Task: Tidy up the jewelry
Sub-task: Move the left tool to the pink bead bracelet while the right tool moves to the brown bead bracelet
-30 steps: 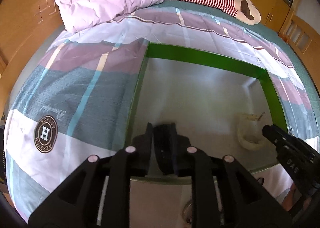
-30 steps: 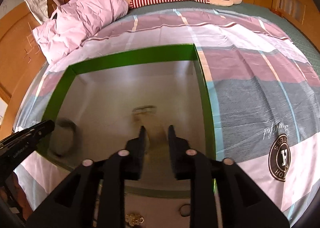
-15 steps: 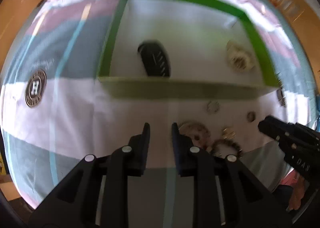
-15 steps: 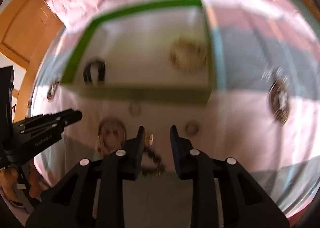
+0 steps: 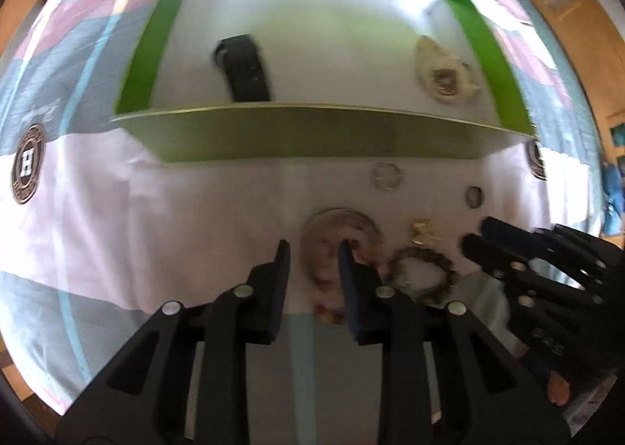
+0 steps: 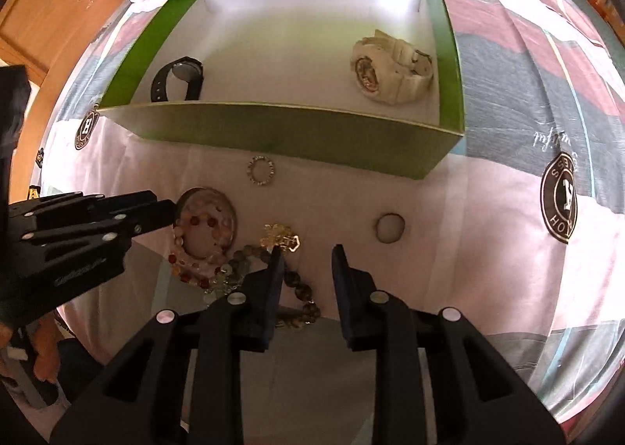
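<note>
Watches, black (image 6: 180, 78) and white (image 6: 390, 68), lie in green box (image 6: 273, 132); bracelets (image 6: 207, 234), rings (image 6: 261, 170) and gold charm (image 6: 281, 236) remain on bedspread (image 6: 488, 210); left gripper (image 5: 312, 261) and right gripper (image 6: 304, 263) both spread, empty; roughly a quarter done.

A home bedroom: patterned bedsheet (image 6: 508, 101), wooden wardrobe (image 6: 50, 15).

A bright green box (image 6: 273, 128) with a white floor holds a black watch (image 6: 181, 79) and a cream watch (image 6: 390, 70). The bedsheet (image 6: 527, 66) is banded in pink, grey-blue and white (with dark brown round logos); amber beads (image 6: 203, 245) lie nearby.
</note>
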The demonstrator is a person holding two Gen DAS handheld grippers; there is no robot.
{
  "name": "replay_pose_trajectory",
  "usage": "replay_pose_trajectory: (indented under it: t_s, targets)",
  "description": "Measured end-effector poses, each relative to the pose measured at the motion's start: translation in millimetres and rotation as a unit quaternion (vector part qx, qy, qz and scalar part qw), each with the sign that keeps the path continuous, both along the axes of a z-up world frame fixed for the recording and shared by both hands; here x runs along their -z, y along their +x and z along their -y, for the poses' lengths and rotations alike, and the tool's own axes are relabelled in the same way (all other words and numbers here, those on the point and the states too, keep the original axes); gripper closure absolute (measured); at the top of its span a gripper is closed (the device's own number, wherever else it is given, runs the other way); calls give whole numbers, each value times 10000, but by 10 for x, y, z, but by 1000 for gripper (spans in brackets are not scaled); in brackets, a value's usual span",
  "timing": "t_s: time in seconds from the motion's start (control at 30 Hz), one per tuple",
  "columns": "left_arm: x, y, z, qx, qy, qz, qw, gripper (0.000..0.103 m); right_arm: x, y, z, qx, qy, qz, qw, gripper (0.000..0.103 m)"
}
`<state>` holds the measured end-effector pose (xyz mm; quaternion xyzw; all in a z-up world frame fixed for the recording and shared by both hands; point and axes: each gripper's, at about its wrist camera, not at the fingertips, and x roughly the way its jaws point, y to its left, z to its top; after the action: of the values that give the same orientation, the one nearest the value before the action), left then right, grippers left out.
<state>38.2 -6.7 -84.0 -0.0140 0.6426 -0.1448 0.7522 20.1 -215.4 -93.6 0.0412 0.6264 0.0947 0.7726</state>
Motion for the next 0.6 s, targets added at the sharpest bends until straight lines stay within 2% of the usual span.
replay_pose_trajectory:
  t_s: [0.6]
  targets:
    - [308,9,268,154,114,-344,9992,80,79,-8,19,45,-75,-57,9999,77]
